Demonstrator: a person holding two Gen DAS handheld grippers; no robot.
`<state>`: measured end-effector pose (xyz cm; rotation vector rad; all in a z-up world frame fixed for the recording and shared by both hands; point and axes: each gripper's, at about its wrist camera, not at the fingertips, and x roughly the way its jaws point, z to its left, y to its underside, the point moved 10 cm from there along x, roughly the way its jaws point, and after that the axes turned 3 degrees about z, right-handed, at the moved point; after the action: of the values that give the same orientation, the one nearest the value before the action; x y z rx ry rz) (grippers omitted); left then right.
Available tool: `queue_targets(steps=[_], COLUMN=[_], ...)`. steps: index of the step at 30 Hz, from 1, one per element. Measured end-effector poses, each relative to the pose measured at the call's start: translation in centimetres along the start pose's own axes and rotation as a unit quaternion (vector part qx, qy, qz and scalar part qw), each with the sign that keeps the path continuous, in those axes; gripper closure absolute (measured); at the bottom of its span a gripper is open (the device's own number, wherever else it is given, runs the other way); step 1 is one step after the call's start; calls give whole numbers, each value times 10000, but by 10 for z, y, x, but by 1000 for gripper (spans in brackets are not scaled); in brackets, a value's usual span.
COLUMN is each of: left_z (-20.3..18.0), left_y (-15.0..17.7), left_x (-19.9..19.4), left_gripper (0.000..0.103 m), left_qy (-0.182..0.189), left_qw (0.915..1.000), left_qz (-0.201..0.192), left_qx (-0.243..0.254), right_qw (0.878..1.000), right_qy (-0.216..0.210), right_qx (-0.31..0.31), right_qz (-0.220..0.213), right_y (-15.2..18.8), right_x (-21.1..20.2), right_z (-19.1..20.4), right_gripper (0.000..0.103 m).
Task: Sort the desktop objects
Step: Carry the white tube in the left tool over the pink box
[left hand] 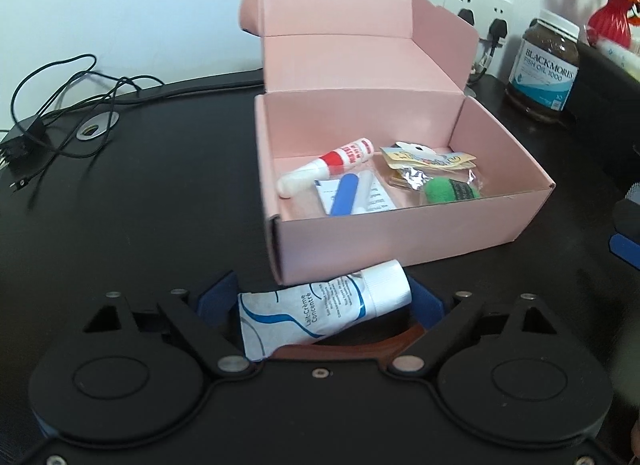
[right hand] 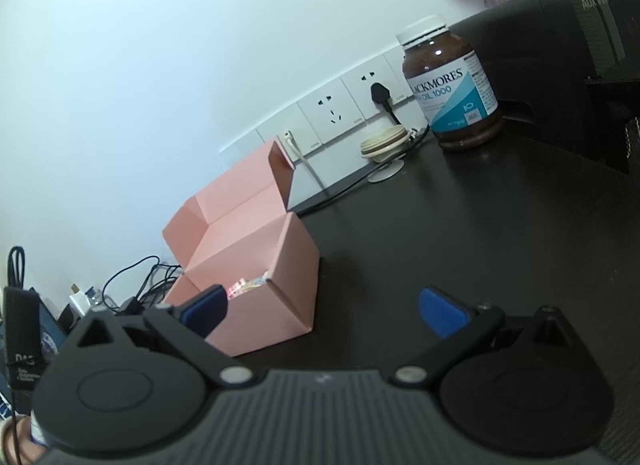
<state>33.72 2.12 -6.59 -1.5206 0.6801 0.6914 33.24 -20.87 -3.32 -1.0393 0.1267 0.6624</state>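
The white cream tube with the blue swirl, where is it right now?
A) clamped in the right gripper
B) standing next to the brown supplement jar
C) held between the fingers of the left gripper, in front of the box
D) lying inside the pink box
C: in the left wrist view the white cream tube lies across the left gripper between its blue pads, just outside the front wall of the pink box; the right gripper is open and empty.

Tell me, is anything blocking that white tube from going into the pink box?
Only the pink box's own front wall. The white tube lies between the left gripper's fingers, right in front of that wall and lower than its rim. The lid stands open, and bare floor shows among the items inside.
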Motion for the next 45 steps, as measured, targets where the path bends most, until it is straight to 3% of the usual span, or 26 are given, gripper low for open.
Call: queue_targets(steps=[11, 21, 32, 45], left_z=[20, 31, 24, -20], left_y=[-3, -25, -49, -79], left_x=[-21, -47, -52, -29], left_gripper=[13, 13, 13, 13], left_qy=[325, 282, 151, 295], left_qw=[9985, 9967, 9959, 9947], left_qz=[-205, -612, -874, -946], left_qx=[-387, -448, -174, 269], right_qw=[10000, 10000, 10000, 9999], right_qy=[11, -1, -18, -20], right_qx=[34, 60, 84, 135], right_qz=[7, 13, 15, 22], right_y=[0, 0, -1, -1], right_x=[0, 0, -1, 1], right_z=[-1, -2, -5, -6], right_gripper=[1, 1, 1, 1])
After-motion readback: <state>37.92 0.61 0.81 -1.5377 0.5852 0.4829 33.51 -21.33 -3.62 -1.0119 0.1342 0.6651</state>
